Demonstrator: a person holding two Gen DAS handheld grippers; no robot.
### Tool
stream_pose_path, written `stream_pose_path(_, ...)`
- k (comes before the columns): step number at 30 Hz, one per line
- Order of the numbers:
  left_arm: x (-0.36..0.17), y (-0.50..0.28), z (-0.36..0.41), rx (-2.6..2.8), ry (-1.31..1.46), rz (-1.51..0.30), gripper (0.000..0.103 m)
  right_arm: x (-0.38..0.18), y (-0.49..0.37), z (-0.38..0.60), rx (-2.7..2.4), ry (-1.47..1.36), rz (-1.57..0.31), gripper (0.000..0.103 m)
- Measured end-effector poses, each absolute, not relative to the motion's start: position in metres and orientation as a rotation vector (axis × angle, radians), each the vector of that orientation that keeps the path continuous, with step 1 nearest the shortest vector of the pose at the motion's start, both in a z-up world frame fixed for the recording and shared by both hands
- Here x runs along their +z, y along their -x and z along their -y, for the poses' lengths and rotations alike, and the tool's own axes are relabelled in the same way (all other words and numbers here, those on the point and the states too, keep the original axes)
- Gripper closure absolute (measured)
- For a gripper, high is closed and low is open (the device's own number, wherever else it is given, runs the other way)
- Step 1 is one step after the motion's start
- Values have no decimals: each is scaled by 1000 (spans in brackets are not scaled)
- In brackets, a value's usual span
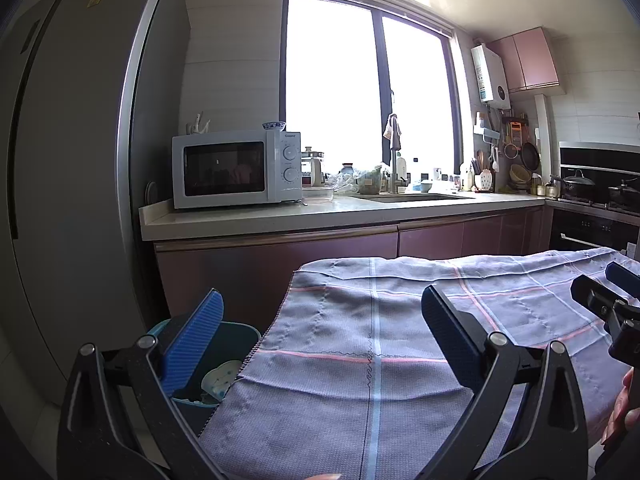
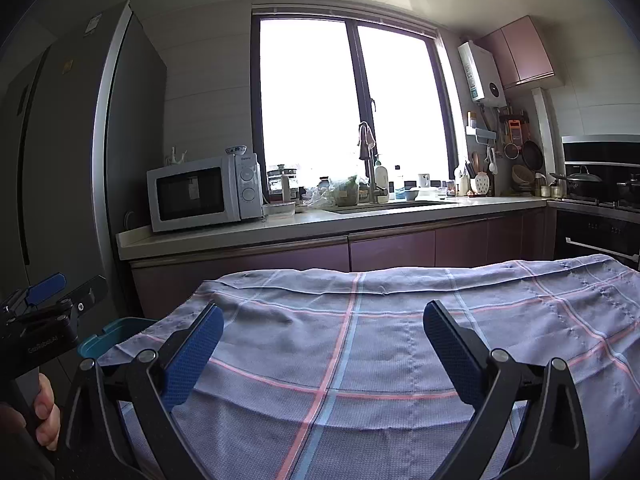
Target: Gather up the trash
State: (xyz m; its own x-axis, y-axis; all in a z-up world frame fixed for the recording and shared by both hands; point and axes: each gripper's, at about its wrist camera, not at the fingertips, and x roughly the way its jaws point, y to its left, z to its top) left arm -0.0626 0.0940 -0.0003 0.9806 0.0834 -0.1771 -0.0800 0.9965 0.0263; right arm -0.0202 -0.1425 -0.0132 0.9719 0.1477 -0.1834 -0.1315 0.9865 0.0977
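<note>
A teal trash bin [image 1: 236, 332] stands on the floor at the left edge of the table, with a pale wrapper [image 1: 219, 380] and other scraps inside. Its rim also shows in the right wrist view [image 2: 116, 330]. My left gripper [image 1: 320, 320] is open and empty, its left finger over the bin and its right finger over the cloth. My right gripper [image 2: 322, 326] is open and empty above the purple checked tablecloth [image 2: 380, 340]. No trash shows on the cloth. Each gripper shows at the edge of the other's view.
A tall grey fridge [image 1: 72, 160] stands at the left. A counter [image 1: 320, 216] runs behind the table with a white microwave [image 1: 236, 168], a sink with a faucet [image 1: 394, 160], jars and utensils. A stove with pots [image 1: 600, 188] is at the right.
</note>
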Motion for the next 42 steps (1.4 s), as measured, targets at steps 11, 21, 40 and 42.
stream_pose_path(11, -2, 61, -94, 81, -21, -180, 6, -13, 20, 141, 141, -85, -193, 6)
stream_pose_path(21, -6, 59, -93, 87, -21, -182, 6, -12, 21, 138, 132, -90, -188, 6)
stream_pose_path(40, -6, 58, -94, 90, -20, -181, 6, -13, 22, 137, 126, -96, -187, 6)
stream_pose_path(42, -5, 58, -94, 90, -20, -181, 6, -13, 22, 137, 125, -98, -186, 6)
